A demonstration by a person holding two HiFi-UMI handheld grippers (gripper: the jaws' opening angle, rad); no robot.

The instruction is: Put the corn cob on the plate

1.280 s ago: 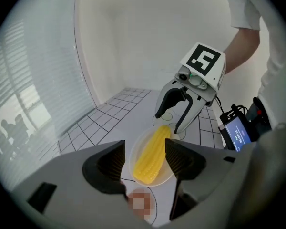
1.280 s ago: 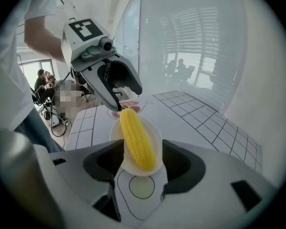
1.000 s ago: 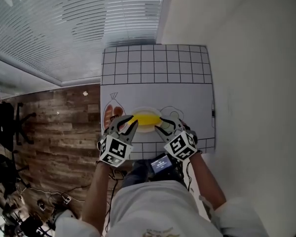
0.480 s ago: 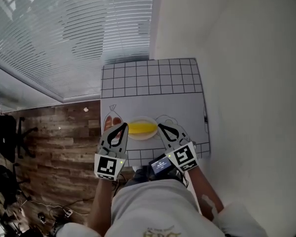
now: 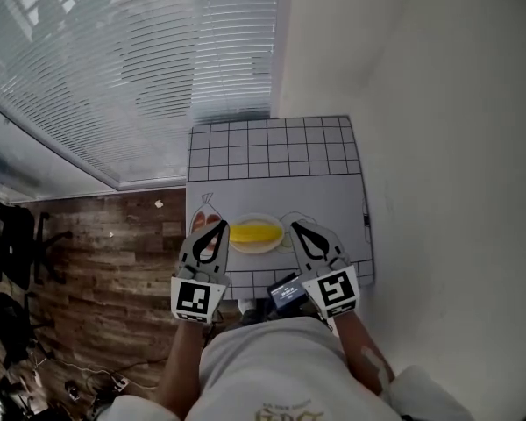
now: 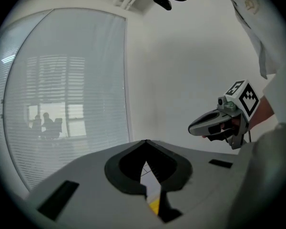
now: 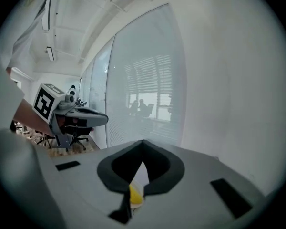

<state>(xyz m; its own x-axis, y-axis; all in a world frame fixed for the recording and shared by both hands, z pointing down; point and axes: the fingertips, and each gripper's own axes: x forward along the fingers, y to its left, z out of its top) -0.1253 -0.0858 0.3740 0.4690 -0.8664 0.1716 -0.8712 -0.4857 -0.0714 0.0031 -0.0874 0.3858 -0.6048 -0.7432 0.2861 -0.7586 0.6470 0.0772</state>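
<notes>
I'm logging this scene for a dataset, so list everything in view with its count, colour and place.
corn cob: one, yellow, lying on the plate
plate: one, white, on the near part of the mat
mat: one, white with a black grid and outline drawings, covering the table
floor: brown wood planks, left of the table
blinds: one wall of pale slats, far left
office chair: one, black, on the floor at the left edge
shirt: one, white, at the bottom of the head view
left gripper: one, grey and black, fingers shut and empty, left of the plate
right gripper: one, grey and black, fingers shut and empty, right of the plate
</notes>
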